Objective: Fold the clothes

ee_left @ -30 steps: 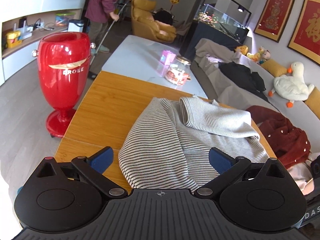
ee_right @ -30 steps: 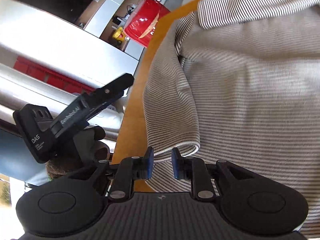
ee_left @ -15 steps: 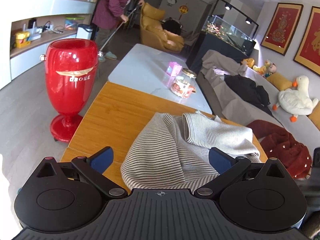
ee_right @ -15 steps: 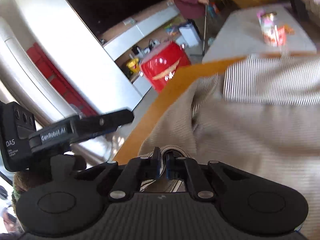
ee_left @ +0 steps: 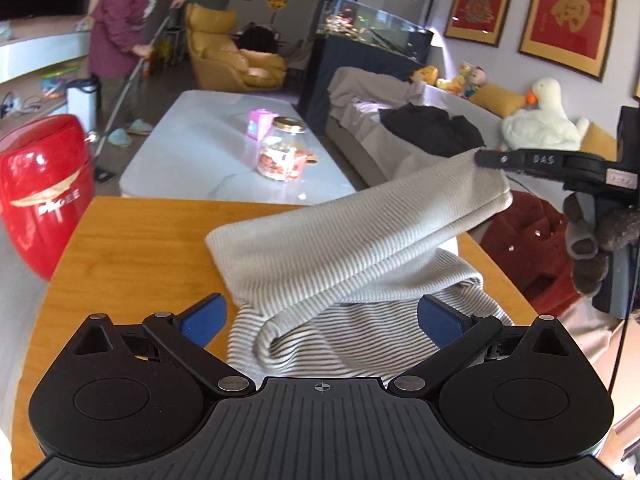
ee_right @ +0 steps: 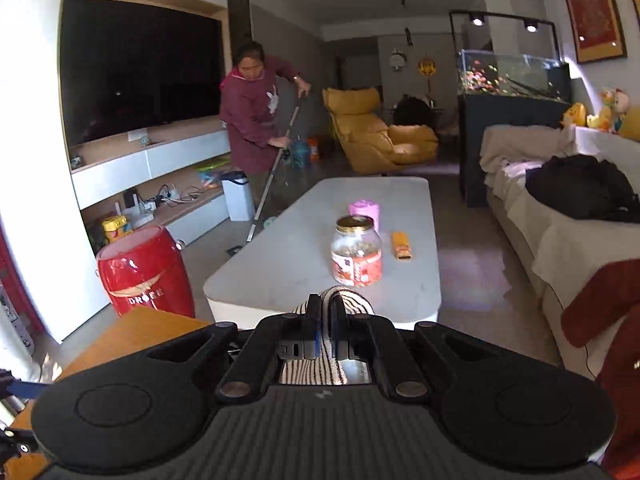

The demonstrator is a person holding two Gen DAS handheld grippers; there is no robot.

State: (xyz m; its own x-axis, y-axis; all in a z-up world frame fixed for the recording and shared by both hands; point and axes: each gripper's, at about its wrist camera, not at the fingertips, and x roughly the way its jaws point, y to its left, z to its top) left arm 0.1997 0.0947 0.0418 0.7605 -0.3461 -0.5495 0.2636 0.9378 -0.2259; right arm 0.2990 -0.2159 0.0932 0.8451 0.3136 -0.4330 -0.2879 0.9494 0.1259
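- Our right gripper has its jaws pinched tight on a fold of the striped garment; in the right wrist view the black-and-white stripes bulge up between the two fingers and run back under them.
- In the left wrist view we see that same right gripper at the right edge, raised above the worktop, with our gloved right hand around its handle.
- The edge it grips is lifted clear of the worktop, and the cloth stretches from there in a slanting band down to the rest of the garment.
- The raised band shows a paler, finer-ribbed face; the part lying flat shows bolder dark stripes.
- Our left gripper stands wide open, its blue pads spread to either side of the near part of the garment; we cannot tell whether they touch the cloth, and nothing is caught between them.
- The bulk of the garment lies on the wooden worktop, just ahead of the left gripper, with a rolled fold at its near edge.
- Beyond the worktop stands a pale low table carrying a glass jar, and a red bin stands on the floor to the left.
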